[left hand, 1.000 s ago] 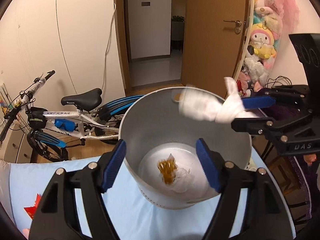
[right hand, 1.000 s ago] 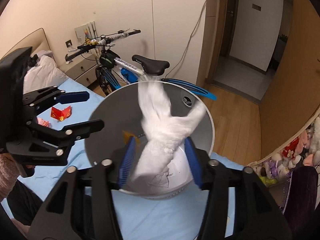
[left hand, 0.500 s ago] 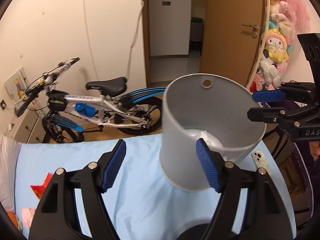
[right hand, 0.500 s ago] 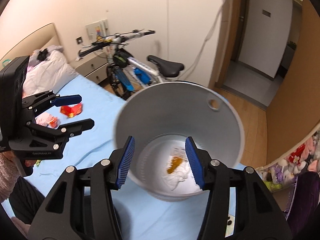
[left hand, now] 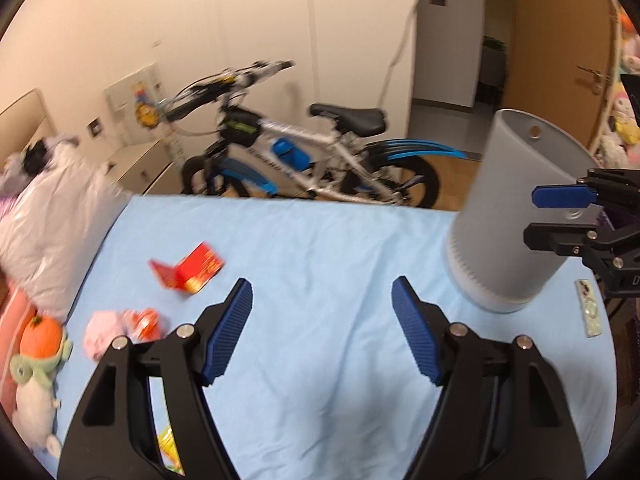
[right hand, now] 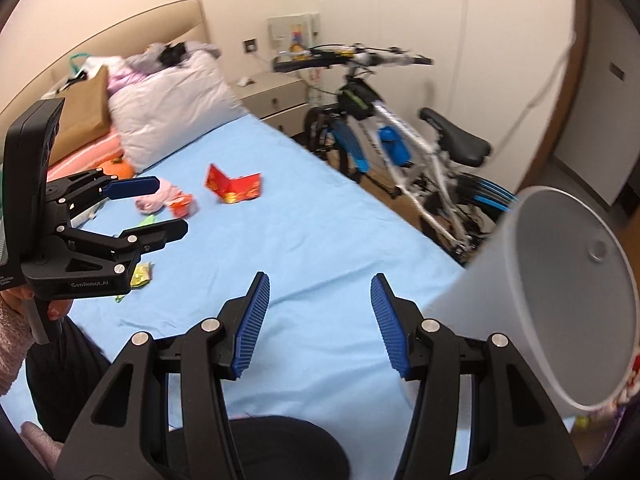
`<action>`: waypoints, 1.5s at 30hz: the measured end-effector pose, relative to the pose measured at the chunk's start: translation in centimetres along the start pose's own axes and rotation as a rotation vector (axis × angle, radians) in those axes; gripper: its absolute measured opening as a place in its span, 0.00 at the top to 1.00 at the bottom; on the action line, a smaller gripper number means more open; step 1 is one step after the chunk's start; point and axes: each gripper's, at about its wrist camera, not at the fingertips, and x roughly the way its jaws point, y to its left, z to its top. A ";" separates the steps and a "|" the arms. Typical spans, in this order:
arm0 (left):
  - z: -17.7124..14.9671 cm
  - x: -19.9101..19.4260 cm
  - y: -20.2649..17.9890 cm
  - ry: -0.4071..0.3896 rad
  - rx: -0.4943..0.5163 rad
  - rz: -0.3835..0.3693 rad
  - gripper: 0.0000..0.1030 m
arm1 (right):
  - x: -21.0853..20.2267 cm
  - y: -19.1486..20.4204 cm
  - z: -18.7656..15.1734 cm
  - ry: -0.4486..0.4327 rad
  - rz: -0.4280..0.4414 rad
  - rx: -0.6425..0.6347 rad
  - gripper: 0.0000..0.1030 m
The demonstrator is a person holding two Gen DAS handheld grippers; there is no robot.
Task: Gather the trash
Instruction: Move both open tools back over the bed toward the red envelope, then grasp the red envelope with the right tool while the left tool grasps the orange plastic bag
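We see the bin (left hand: 508, 220) standing on the bed (left hand: 320, 248) at the right, the envelope (left hand: 188, 272) left, the bicycle (left hand: 304, 156) behind.

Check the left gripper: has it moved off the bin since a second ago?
Yes. The left gripper swung left, away from the grey bin. It straddled the bin before; now it is over bare blue sheet, facing the red packet.

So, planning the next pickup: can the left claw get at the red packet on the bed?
Probably yes. The left claw is open and empty, and only bare blue sheet lies between it and the red packet; the bin stands off to the right.
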 end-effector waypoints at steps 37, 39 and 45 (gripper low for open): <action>-11.9 18.7 27.4 0.160 -0.253 0.212 0.30 | 40.4 22.1 10.0 0.128 0.081 -0.218 0.51; -12.1 19.7 27.7 0.167 -0.256 0.209 0.30 | 41.6 22.3 10.2 0.119 0.077 -0.220 0.51; -12.1 22.1 28.1 0.168 -0.257 0.229 0.29 | 44.0 22.5 10.9 0.099 0.075 -0.219 0.51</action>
